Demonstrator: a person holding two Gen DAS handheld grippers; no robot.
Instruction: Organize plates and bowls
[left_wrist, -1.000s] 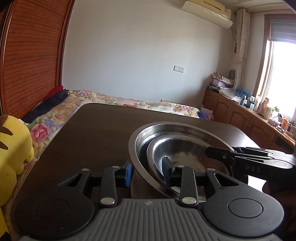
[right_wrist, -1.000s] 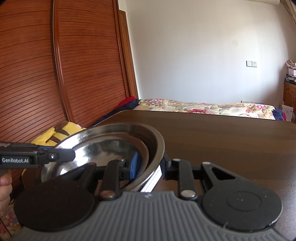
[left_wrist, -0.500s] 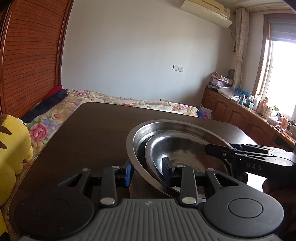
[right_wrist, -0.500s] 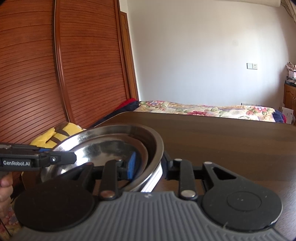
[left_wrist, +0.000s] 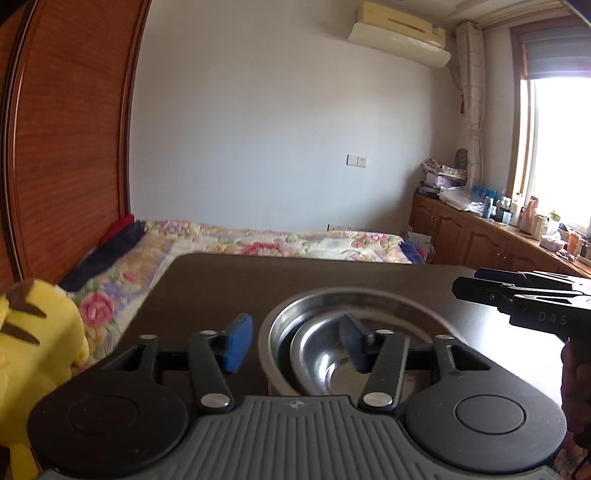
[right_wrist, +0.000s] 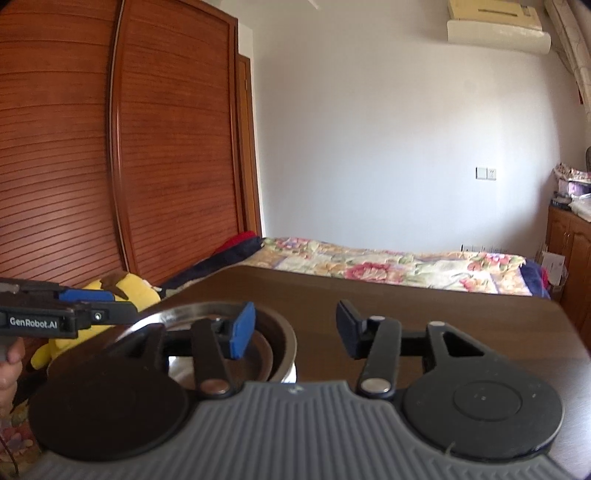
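Both tools are spread and hold nothing: the left tool (left_wrist: 293, 343) has one finger outside and one inside the rim of the big bowl (left_wrist: 314, 299), and the right tool (right_wrist: 295, 328) stands the same way at the opposite side. The smaller bowl (left_wrist: 325, 354) sits nested inside the big one on the dark table (left_wrist: 258, 273), so the stacking step seems done, and the next move probably calls for drawing both tools away without catching the rim. Nothing else lies on the table; a yellow plush toy (left_wrist: 33, 325) sits by its left edge, and the bed (left_wrist: 280, 240) is behind.

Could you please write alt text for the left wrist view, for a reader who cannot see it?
The open left tool straddles the rim of a steel bowl that holds a smaller steel dish on a dark table. The right tool reaches in from the right; a bed and a window lie beyond.
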